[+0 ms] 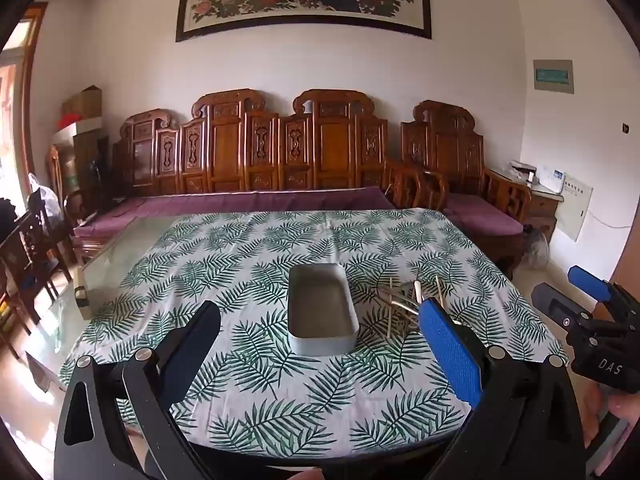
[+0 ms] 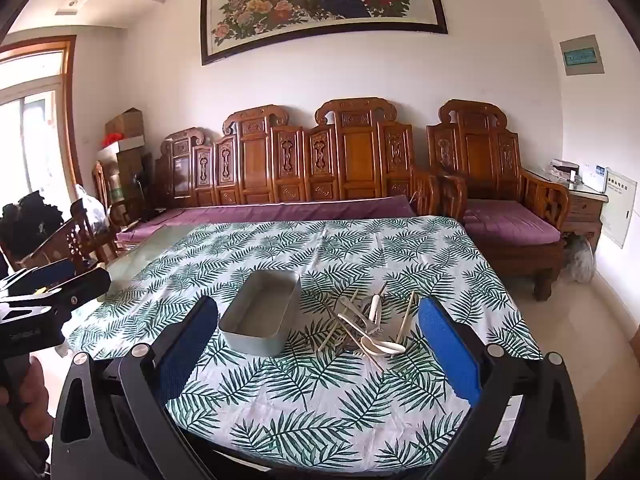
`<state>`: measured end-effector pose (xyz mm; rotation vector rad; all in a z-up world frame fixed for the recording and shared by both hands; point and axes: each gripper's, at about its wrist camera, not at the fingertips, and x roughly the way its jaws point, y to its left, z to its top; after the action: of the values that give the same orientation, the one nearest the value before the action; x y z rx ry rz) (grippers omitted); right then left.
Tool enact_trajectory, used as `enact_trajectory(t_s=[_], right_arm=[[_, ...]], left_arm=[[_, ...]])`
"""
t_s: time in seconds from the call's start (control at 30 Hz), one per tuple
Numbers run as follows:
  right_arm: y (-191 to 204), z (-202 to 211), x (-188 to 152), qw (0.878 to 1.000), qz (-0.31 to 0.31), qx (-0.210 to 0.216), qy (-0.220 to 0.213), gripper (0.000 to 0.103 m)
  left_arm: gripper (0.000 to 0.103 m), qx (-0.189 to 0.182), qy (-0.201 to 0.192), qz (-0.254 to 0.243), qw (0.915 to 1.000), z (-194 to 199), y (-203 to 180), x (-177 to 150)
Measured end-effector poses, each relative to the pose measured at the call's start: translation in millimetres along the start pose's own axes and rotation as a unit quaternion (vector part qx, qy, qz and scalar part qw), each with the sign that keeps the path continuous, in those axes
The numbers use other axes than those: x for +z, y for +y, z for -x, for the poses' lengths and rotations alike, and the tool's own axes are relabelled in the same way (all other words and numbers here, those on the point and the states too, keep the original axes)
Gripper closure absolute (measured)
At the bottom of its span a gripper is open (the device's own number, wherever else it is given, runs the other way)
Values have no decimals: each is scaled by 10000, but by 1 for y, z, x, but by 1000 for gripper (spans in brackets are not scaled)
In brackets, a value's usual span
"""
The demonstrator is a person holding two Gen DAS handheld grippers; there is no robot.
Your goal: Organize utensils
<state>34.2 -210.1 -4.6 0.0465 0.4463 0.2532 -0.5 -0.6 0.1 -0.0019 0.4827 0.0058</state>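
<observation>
Nearest in the left wrist view, the left gripper (image 1: 320, 320) stands with its jaws spread wide and nothing between them, above the near part of the tablecloth (image 1: 256, 400); in the right wrist view the right gripper (image 2: 318, 316) is spread just as wide and likewise empty. Each gripper also shows at the edge of the other's view, with part of the hand holding it. The cloth is white with a green fern-leaf print and covers most of a glass-topped table (image 1: 120, 248), whose bare glass shows along the left side. On the cloth sits one grey rectangular tray (image 2: 260, 318), empty, roughly at the middle of the table. Just to its right, apart from it, lies one loose heap of utensils (image 2: 366, 328): pale chopsticks, at least one white spoon (image 2: 380, 346) and some metal pieces crossed over one another; the exact number in the heap cannot be told. Beyond the table stands one long carved wooden bench (image 2: 304, 160) with a purple cushion, and to its right one matching armchair (image 2: 496, 168), also purple-cushioned. A small side table (image 2: 584, 196) sits in the right corner. On the white wall above hangs one framed painting (image 2: 320, 4) of a peacock and flowers. Stacked cardboard boxes (image 2: 126, 136) stand in the left corner beside a window (image 2: 28, 120).
</observation>
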Motion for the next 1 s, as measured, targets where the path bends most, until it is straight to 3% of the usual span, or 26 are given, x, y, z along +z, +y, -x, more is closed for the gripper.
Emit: enact_trajectory(t_s=[1.0], right_arm=[[-1, 1, 0, 10000, -15, 6, 6, 3]], left_arm=[[7, -2, 13, -2, 10000, 3, 0, 3]])
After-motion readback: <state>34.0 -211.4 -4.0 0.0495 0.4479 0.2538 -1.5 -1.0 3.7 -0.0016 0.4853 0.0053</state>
